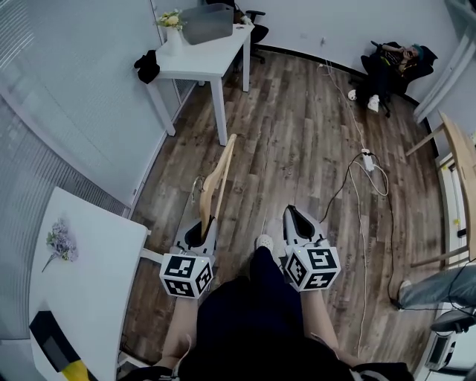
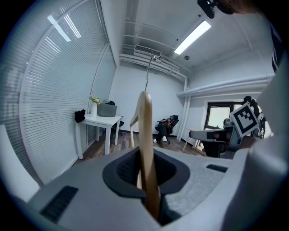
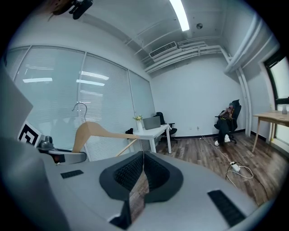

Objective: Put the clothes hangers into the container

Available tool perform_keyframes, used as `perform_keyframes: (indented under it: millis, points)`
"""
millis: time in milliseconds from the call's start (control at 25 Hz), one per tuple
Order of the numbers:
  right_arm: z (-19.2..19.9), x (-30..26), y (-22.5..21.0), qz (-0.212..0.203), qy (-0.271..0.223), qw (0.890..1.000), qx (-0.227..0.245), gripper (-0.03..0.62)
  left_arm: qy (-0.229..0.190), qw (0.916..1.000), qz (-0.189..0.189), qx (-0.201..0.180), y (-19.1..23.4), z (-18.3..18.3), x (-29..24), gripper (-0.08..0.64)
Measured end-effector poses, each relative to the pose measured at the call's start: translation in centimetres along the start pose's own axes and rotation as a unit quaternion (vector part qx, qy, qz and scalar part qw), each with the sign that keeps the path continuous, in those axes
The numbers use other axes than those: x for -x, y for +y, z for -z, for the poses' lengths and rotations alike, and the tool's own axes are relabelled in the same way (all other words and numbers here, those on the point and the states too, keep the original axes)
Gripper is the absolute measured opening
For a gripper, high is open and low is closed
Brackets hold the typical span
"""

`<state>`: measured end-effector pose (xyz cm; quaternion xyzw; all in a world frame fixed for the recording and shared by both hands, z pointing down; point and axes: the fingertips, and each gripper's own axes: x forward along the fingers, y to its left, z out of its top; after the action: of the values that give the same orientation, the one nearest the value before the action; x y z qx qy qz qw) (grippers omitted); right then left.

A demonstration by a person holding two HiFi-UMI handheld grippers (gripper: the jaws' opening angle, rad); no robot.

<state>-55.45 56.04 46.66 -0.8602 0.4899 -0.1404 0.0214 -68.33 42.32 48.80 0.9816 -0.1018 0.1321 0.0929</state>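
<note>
My left gripper (image 1: 202,223) is shut on one arm of a wooden clothes hanger (image 1: 217,182), which sticks out forward over the floor with its metal hook to the left. In the left gripper view the hanger (image 2: 145,135) rises straight up from between the jaws of my left gripper (image 2: 143,155). My right gripper (image 1: 291,212) is held beside it, shut, with nothing between the tips. The right gripper view shows that gripper (image 3: 142,158) and the hanger (image 3: 97,131) off to its left. A grey container (image 1: 207,22) stands on the far white table (image 1: 216,63).
A vase of flowers (image 1: 171,22) and a black item (image 1: 147,67) are at that table's left end. A person sits in a chair (image 1: 390,63) at the far right. Cables and a power strip (image 1: 368,160) lie on the wooden floor. Another white table (image 1: 82,283) is close on my left.
</note>
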Motion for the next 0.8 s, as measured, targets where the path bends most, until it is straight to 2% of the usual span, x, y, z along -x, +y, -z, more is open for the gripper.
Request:
perform_keyframes:
  millis: [320,800]
  points:
    - [-0.8,-4.7,-3.1,-0.013,0.014,1.0,-0.004,0.031,0.003,0.9998,-0.019,0.002,1.3,-1.5,-4.8,0.041]
    - [-4.5,-14.7,-9.4,-0.043,0.02,0.999,-0.013,0.031,-0.001,0.9987,-0.05,0.014,3.6,-5.0,-14.6,0.041]
